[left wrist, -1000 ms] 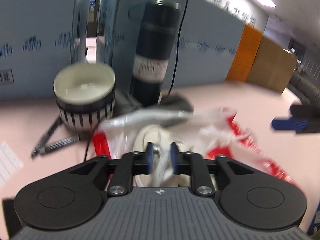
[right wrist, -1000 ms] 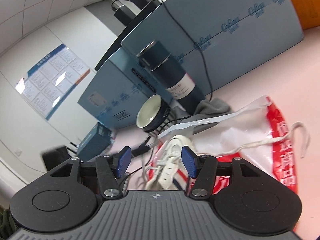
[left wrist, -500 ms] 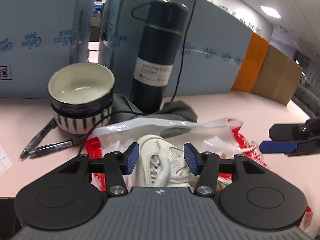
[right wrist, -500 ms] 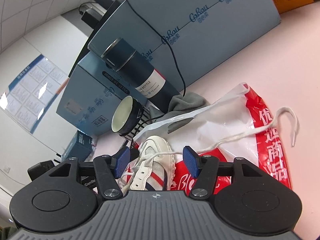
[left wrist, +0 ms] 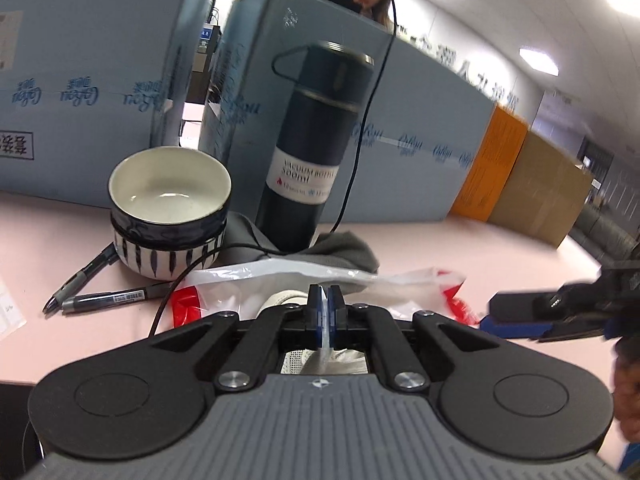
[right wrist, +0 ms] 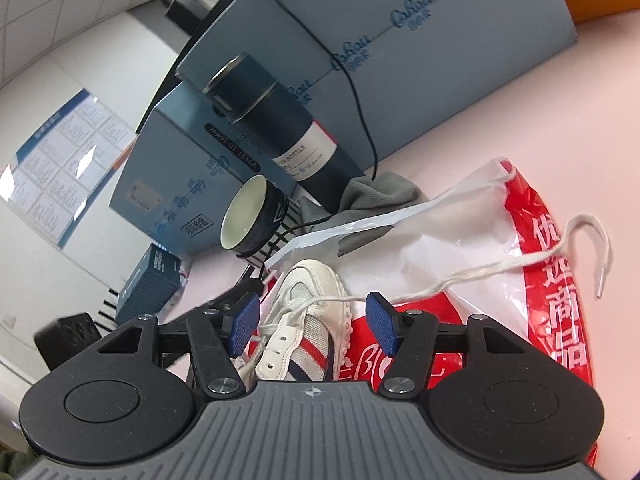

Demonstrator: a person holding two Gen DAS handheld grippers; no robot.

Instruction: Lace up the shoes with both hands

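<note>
- The left gripper (left wrist: 324, 312) has its blue pads pressed together on a white strip that hangs down between them; it looks like the shoelace, though blur leaves that unsure.
- The right gripper (right wrist: 316, 322) stands with its fingers partly spread and nothing pinched; the white sneaker (right wrist: 310, 316) with red and navy stripes lies below and between them.
- The sneaker rests on a red-and-white plastic bag (right wrist: 532, 264) spread flat on the pink tabletop (right wrist: 520, 120); whether any part of the shoe sits inside the bag cannot be told.
- One white shoelace (right wrist: 520, 262) runs from the eyelets across the bag to the right, and its tipped end curls onto the table.
- Two stacked ceramic bowls (left wrist: 170, 208) stand behind the bag; the upper one shows a bare cream inside.
- A dark vacuum bottle (left wrist: 316, 148) stands upright just beside the bowls, lid on, with a grey cloth (left wrist: 340, 252) at its base.
- Two pens (left wrist: 100, 288) lie near the bowls.
</note>
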